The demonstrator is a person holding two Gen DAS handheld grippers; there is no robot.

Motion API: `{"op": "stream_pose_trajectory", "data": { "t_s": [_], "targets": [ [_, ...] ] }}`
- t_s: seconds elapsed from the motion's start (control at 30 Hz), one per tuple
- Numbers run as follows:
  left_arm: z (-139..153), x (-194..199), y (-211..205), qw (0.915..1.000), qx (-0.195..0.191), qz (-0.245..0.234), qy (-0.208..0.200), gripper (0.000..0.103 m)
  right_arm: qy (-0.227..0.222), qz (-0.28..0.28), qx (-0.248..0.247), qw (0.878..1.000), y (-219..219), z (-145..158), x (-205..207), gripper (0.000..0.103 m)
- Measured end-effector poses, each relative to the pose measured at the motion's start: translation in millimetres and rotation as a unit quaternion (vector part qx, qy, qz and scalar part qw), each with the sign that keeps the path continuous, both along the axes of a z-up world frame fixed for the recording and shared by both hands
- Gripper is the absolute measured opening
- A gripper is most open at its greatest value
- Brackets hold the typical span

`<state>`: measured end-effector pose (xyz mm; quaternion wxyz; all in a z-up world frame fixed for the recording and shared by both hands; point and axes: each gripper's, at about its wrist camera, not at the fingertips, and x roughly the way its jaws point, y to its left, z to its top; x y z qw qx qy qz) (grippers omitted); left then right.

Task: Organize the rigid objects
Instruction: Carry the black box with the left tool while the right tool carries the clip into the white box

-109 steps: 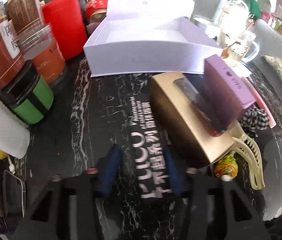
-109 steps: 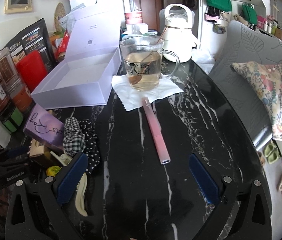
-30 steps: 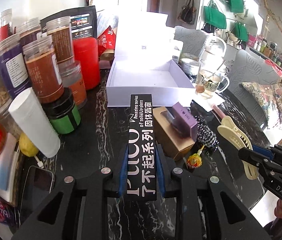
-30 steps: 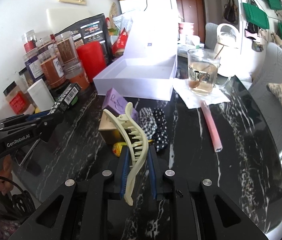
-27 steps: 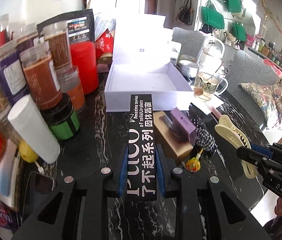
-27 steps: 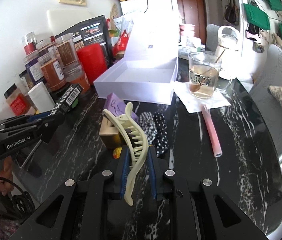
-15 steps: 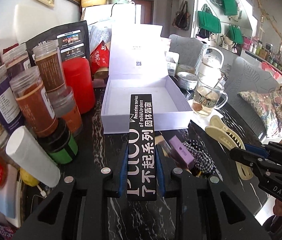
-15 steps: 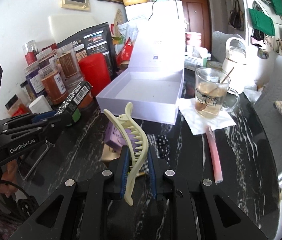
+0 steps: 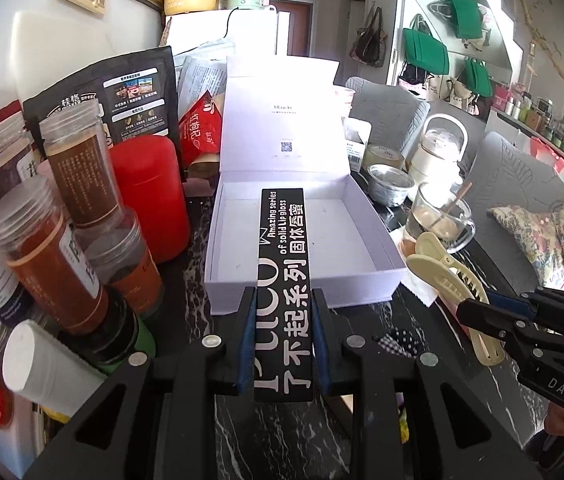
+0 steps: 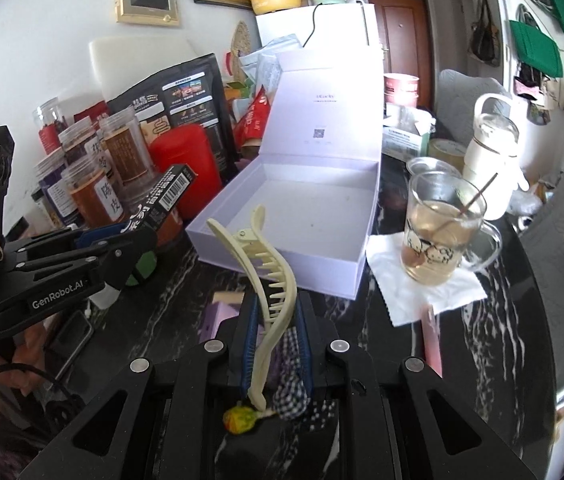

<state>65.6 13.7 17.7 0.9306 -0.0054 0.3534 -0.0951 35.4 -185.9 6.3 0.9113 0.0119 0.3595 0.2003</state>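
Note:
My left gripper point(image 9: 282, 312) is shut on a long black lip-gloss box point(image 9: 284, 264) with white lettering, whose far end hangs over the front wall of the open lilac gift box point(image 9: 241, 292). My right gripper point(image 10: 275, 312) is shut on a cream hair claw clip point(image 10: 269, 276), its tip raised just in front of the gift box point(image 10: 282, 256). In the left wrist view the right gripper point(image 9: 470, 308) and the clip point(image 9: 442, 264) sit to the right of the box. In the right wrist view the left gripper point(image 10: 137, 236) holds the black box point(image 10: 161, 200) at the left.
Jars point(image 9: 41, 248) and a red canister point(image 9: 149, 196) crowd the left of the black marble table point(image 10: 502, 320). A glass mug point(image 10: 438, 232) on a napkin stands right of the gift box, with a white kettle point(image 10: 490, 148) behind. A checked scrunchie point(image 10: 294, 384) and lollipop point(image 10: 237, 420) lie under my right gripper.
Both grippers have risen and moved toward the lilac gift box, each keeping its hold. The gold and purple boxes have dropped out of sight beneath them.

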Motion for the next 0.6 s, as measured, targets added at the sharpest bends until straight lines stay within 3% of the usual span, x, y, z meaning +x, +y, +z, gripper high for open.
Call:
{"op": "stream_pose_trajectory", "data": {
  "t_s": [0.6],
  "targets": [
    [12, 74, -3, 0.9996, 0.012, -0.008, -0.025, 0.025, -0.004, 0.003, 0.002, 1.0, 5, 16, 75, 0.018]
  ]
}}
